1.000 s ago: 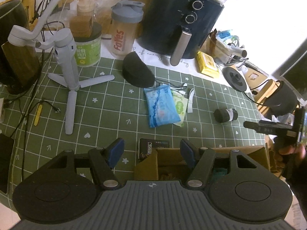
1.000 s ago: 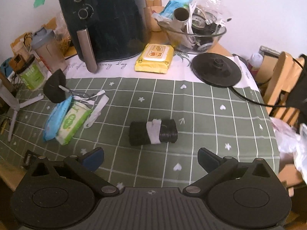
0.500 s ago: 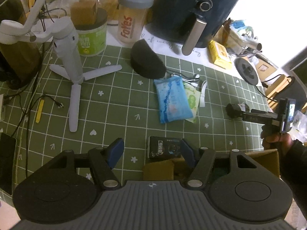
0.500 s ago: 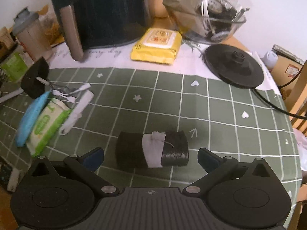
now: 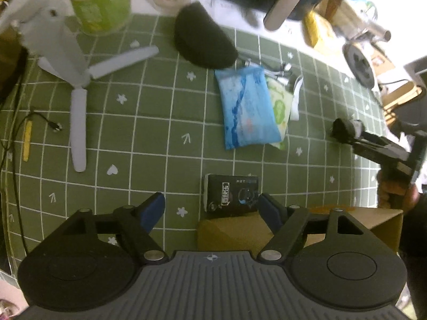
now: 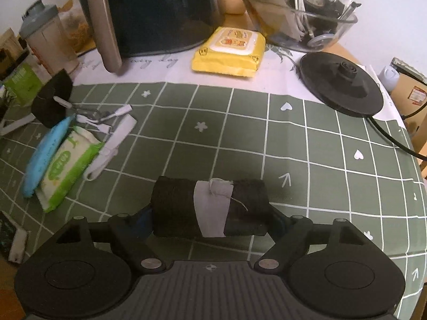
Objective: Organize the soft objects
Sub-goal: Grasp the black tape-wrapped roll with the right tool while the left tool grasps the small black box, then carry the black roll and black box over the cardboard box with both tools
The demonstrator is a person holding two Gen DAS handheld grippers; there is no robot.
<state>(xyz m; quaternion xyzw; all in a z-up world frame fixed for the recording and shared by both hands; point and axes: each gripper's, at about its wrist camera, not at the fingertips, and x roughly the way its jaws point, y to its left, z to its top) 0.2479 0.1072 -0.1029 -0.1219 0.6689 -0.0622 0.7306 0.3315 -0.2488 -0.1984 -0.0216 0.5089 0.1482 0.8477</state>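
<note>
Roll between our right claw's closing jaws.
Contact was unclear; the soft roll could squirt free if squeezed off-centre. Our left claw hung released, empty.

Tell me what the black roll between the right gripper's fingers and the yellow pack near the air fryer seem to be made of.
Black roll: likely thin plastic film, faintly glossy and wrinkled, bound by a matte white band, maybe paper. Yellow pack: soft plastic wrapper with a glossy sheen, puffy crimped edges and a white flap.
</note>
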